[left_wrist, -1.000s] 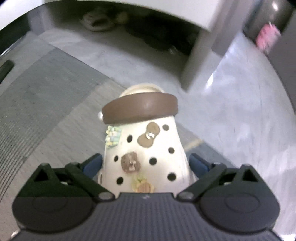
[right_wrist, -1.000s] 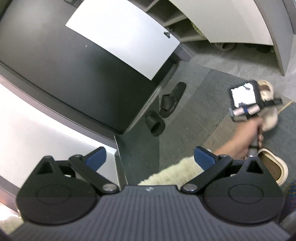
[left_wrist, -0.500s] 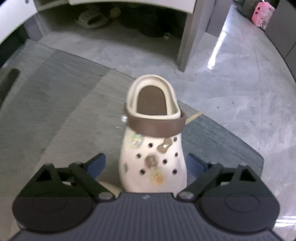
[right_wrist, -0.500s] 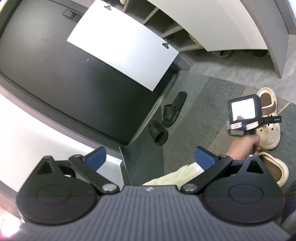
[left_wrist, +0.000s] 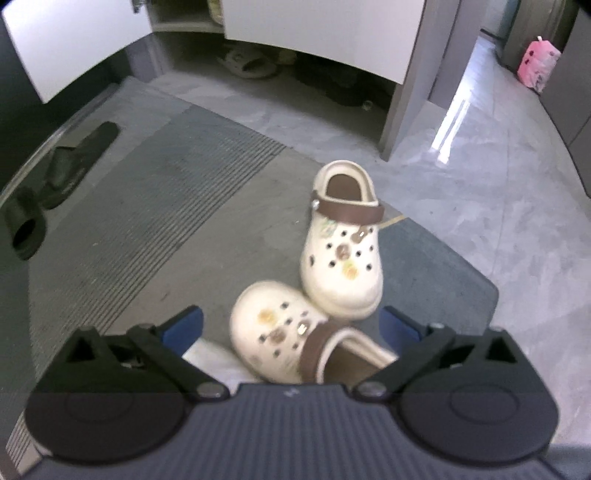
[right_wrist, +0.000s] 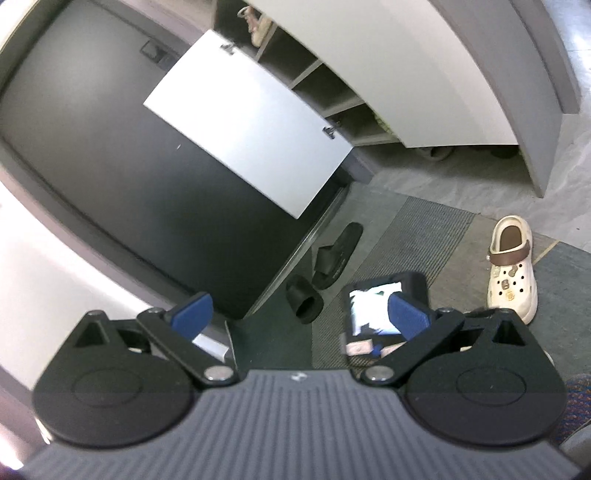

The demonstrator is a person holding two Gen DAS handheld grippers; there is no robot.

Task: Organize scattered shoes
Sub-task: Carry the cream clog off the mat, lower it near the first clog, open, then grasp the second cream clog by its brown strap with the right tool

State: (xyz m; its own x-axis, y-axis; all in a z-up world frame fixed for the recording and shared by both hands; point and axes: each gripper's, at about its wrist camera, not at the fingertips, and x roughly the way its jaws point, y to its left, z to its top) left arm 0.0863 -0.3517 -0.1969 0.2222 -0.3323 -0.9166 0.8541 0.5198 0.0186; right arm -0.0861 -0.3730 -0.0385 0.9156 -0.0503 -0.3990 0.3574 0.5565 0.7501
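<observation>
The left gripper (left_wrist: 290,326) hangs over the floor mat (left_wrist: 155,206) with its blue fingers (left_wrist: 183,326) spread wide apart. Its jaws have just been opening a bit more, and nothing is pinched between them.

Two cream clogs with brown straps sit on the mat. The far clog (left_wrist: 341,243) stands flat, with its toe end toward the gripper and its open heel toward the shoe cupboard (left_wrist: 317,33). The near clog (left_wrist: 291,332) lies turned another way, and its toe touches the toe of the far clog. The near clog shows between the open fingers, but the fingers do not touch it.

From the far clog, the cupboard is farther away, and some shoes sit in the dark space under it. Off to the left of the far clog, at the edge of the mat, lies a black slide sandal (left_wrist: 79,162). Another black sandal (left_wrist: 26,229) is tipped up just beside it. Far to the upper right of the far clog is a pink bag (left_wrist: 537,64) on the shiny floor.

The right gripper (right_wrist: 299,314) has its fingers wide apart too, with nothing between them. It points toward a white cupboard door (right_wrist: 251,122) that stands open. In its view the far clog (right_wrist: 511,269) is on the right, and the black sandals (right_wrist: 334,254) are near the middle.
</observation>
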